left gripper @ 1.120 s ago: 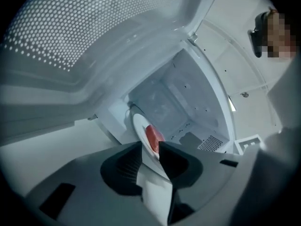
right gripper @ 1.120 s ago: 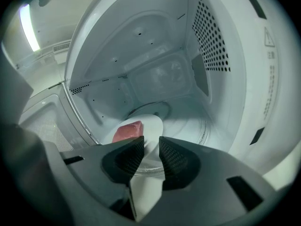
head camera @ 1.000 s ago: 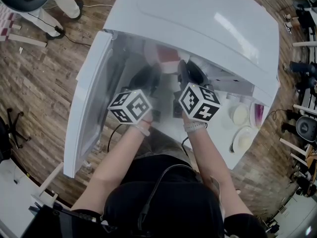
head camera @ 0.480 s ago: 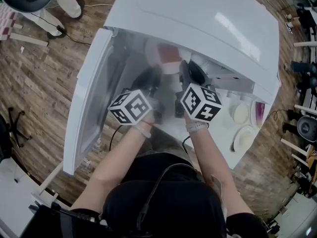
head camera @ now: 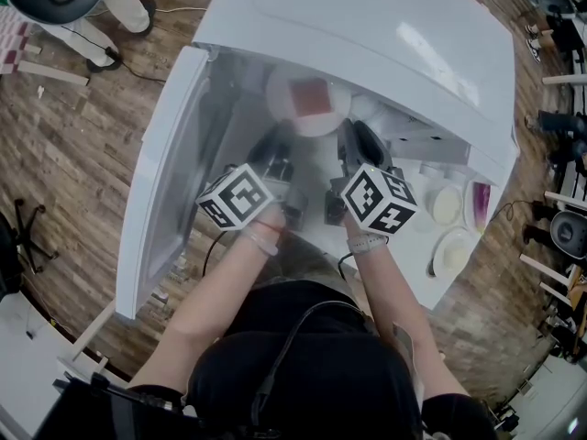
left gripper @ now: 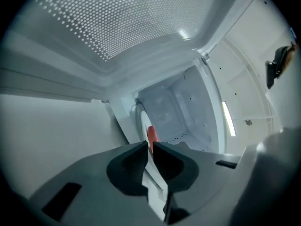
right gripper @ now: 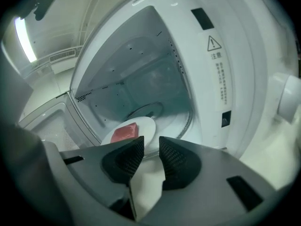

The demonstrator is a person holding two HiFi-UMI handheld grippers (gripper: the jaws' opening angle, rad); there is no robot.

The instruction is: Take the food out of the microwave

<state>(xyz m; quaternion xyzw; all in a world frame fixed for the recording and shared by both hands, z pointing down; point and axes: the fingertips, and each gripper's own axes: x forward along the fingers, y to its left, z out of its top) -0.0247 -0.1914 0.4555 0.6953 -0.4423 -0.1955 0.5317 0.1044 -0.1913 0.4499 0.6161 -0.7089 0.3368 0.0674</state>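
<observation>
Left gripper [left gripper: 149, 147] — jaws, which have just been closing, pinch the near rim of the white plate [head camera: 332, 115], which carries the red food [head camera: 310, 96] inside the microwave [head camera: 385, 35], near its mouth. Right gripper [right gripper: 151, 149] — jaws parted, empty; the plate lies just ahead, slightly left of its tips.

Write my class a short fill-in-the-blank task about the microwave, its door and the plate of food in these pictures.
1. The door of the microwave stands ____.
2. The red food lies on a ____ plate.
3. In the head view, the door shows on the picture's ____ side.

Missing words: open; white; left.
</observation>
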